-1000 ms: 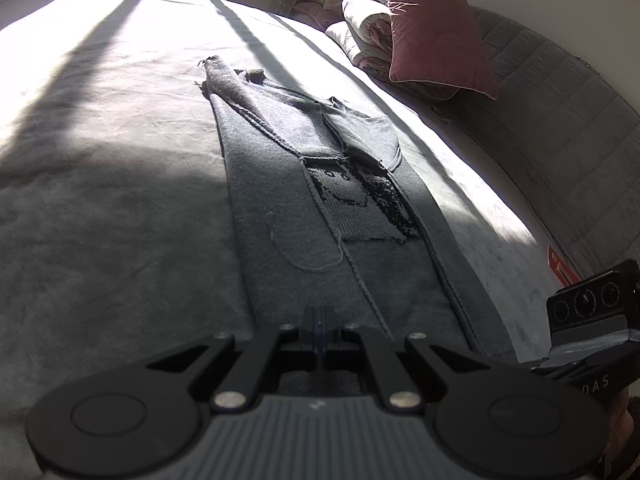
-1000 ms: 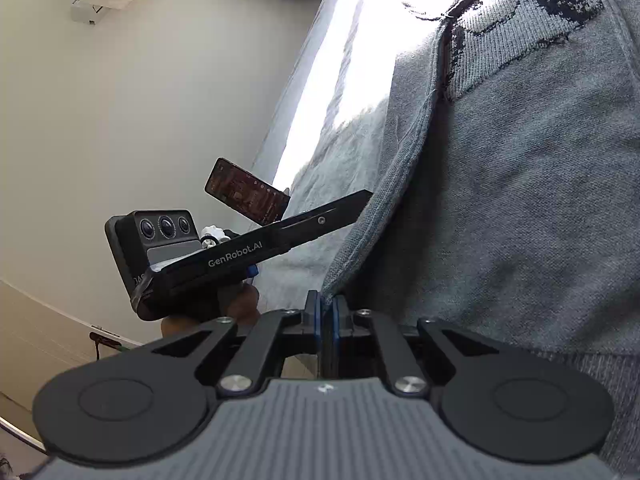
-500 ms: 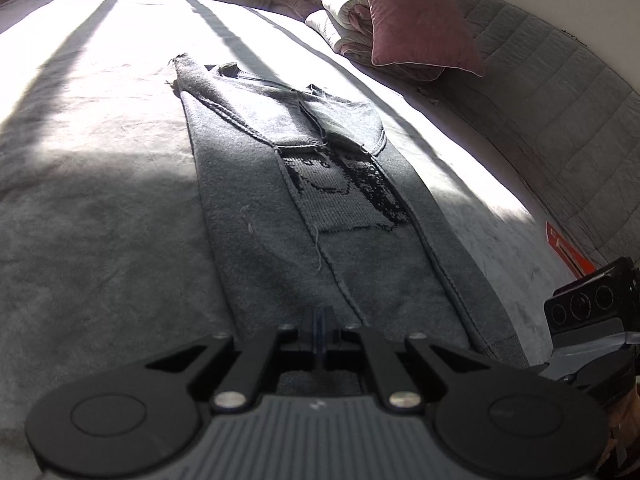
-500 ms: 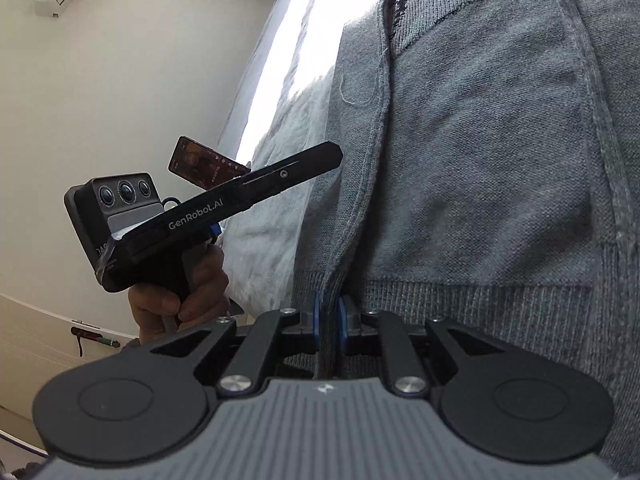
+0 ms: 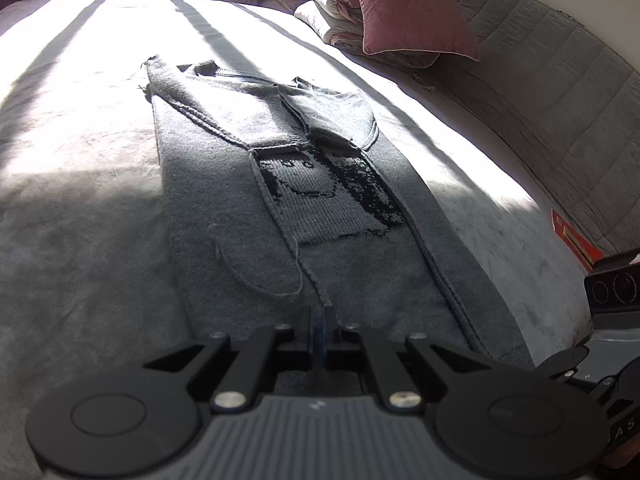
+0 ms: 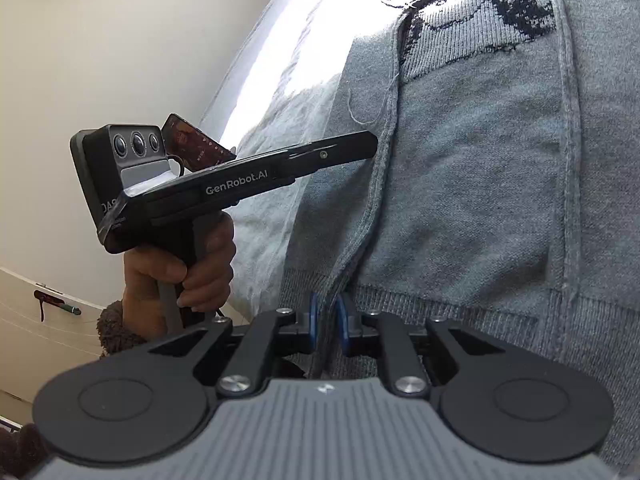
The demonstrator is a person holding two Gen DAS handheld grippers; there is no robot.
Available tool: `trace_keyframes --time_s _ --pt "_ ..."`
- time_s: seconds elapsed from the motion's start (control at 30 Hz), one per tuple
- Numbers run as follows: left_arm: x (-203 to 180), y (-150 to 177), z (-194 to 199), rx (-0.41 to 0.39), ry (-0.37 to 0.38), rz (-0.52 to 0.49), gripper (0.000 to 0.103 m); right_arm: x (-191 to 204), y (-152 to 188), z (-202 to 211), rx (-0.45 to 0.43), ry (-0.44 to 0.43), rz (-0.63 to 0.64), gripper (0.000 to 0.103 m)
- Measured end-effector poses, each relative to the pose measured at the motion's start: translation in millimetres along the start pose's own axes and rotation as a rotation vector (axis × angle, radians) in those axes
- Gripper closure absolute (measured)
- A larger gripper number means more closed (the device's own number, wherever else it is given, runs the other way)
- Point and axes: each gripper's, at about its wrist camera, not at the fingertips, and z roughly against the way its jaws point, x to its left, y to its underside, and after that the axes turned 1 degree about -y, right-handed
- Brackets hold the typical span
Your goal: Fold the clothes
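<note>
A grey knit sweater [image 5: 320, 208] with a black pattern lies lengthwise on the bed, its sides folded in toward the middle. My left gripper [image 5: 318, 320] is shut on the sweater's near hem. My right gripper [image 6: 329, 312] is pinched on the same ribbed hem [image 6: 440, 312] with a narrow gap between its blue pads. The left gripper also shows from the side in the right wrist view [image 6: 360, 146], held in a hand. The right gripper's body shows at the right edge of the left wrist view [image 5: 612, 292].
The bed [image 5: 80, 184] has a grey cover with bright sun bands. A pink pillow [image 5: 408, 4] and rolled bedding [image 5: 336, 4] sit at the far end. A quilted grey headboard [image 5: 560, 92] runs along the right, with a red box [image 5: 572, 236] beside it.
Both grippers have moved with the hem still held; the sweater looks laid flatter. The right gripper's pads stand slightly wider apart than a second ago.
</note>
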Motion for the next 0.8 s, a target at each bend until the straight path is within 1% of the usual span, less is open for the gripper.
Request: trace_keyframes --time_s 0.03,0.07,0.17,0.27,0.37,0.47,0.53,0.63,0.7,0.8 --pt "0 -2 0 -0.010 -0.010 -0.001 0.101 -1 -4 7 -0.014 0.019 0.007 0.070" --pt "0 -5 -1 -0.019 -0.023 0.001 0.101 -3 -8 15 -0.027 0.037 0.015 0.062" --pt "2 -14 -7 -0.040 -0.056 0.026 0.101 -21 -17 59 -0.065 0.085 0.044 0.062" --pt "2 -23 -13 -0.074 -0.088 0.042 0.101 -32 -41 81 -0.108 0.123 0.059 0.062" --pt "2 -36 -21 -0.110 -0.128 0.052 0.101 -37 -68 84 -0.154 0.171 0.079 0.062" --pt "9 -46 -26 -0.147 -0.154 0.106 0.101 -45 -97 79 -0.196 0.221 0.096 0.062" --pt "17 -53 -29 -0.152 -0.163 0.150 0.101 -52 -117 74 -0.215 0.250 0.100 0.062" --pt "31 -75 -38 -0.131 -0.212 0.195 0.101 -64 -147 69 -0.236 0.289 0.105 0.062" --pt "45 -88 -47 -0.144 -0.231 0.202 0.101 -73 -171 66 -0.271 0.321 0.110 0.062" --pt "68 -107 -60 -0.170 -0.256 0.207 0.101 -85 -203 61 -0.322 0.328 0.108 0.062"
